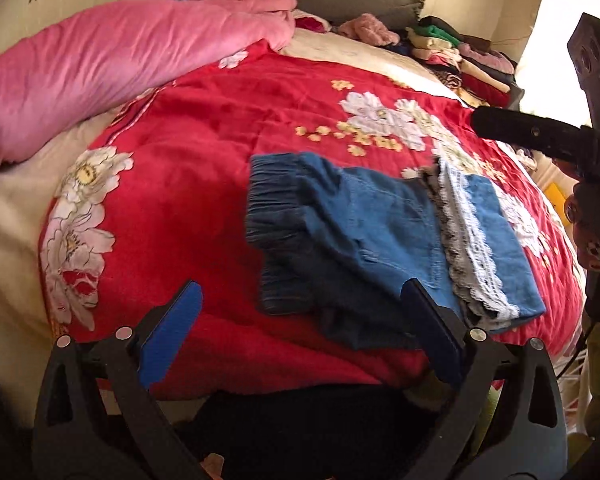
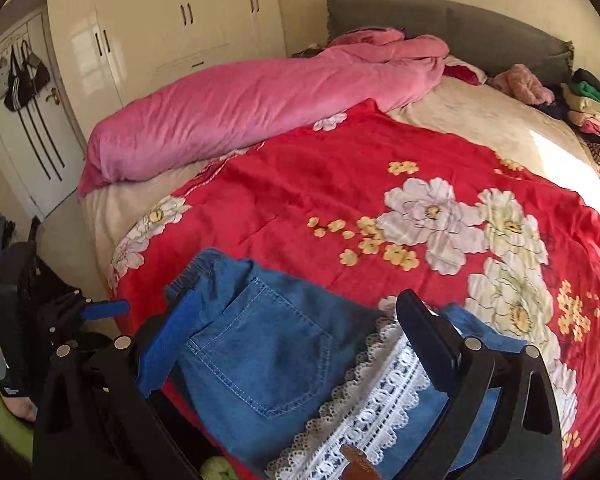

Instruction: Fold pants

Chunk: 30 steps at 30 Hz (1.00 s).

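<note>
The blue denim pants lie folded on the red floral blanket, elastic waistband to the left and white lace trim to the right. My left gripper is open and empty, hovering just before the pants' near edge. In the right wrist view the pants show a back pocket and the lace trim. My right gripper is open above them, holding nothing. The right gripper also shows at the right of the left wrist view, and one blue finger of the left gripper at the left of the right wrist view.
A pink duvet is rolled along the bed's left side. Stacked clothes sit at the far right corner by the grey headboard. White wardrobes and a door with hanging bags stand left.
</note>
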Motion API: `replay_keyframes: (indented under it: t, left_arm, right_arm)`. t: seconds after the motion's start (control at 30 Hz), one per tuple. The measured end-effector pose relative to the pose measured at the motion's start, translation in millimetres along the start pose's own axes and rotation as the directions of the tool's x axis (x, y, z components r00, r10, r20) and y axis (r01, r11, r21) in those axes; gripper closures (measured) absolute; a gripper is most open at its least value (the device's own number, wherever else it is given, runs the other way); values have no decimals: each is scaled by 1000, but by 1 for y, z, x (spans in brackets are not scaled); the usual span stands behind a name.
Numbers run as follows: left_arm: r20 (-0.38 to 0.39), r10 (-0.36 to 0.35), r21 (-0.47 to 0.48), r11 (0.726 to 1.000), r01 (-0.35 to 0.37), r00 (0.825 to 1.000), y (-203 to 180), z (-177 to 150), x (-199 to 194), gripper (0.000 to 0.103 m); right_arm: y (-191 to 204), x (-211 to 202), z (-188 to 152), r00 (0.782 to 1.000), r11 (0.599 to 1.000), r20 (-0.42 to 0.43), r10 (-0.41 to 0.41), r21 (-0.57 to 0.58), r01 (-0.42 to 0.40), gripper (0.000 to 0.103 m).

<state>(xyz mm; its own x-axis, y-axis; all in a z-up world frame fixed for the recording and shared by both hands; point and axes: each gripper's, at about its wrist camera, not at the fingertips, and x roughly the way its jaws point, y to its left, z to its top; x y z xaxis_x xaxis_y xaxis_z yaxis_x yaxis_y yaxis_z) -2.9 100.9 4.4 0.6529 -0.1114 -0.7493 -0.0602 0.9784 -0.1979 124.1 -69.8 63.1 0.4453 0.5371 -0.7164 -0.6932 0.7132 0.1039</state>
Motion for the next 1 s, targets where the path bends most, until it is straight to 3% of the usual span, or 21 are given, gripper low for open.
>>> replay_keyframes:
  t: [0.33,0.4,0.47,0.67,0.77,0.83,0.93,1.0]
  left_arm:
    - [-25,-45,-43,998,44,999,12,0,24,12]
    - [-19,-99,-69,993,98,995,14,1,27,35]
    - [-34,-129,-84,988,126,991,14,1,32,47]
    - [-51,-122,-86,989,117,991,10,-3,41,51]
    - [-56,-112,-83,991,107,992,9,-3,41,51]
    - [-61,-108,-83,991,102,992,9,-3,42,51]
    - [-62,-104,-77,992,99,993,7,-1,40,51]
    - [-57,-106,-71,992,102,993,4,0,36,51]
  right_arm:
    - [28,73,18,988,992,-133,73,-96,-86,5]
    - [34,86,22,982,988,-163,95,-109,-113,5]
    - [41,100,25,974,982,-195,114,-126,-141,5]
    - [51,141,29,943,970,-289,167,-125,-210,8]
    - [51,157,23,917,962,-327,229,-70,-266,29]
    - [47,160,18,901,949,-323,290,-24,-314,55]
    - [36,145,18,903,940,-276,330,12,-340,69]
    - [24,126,16,901,928,-227,371,47,-370,72]
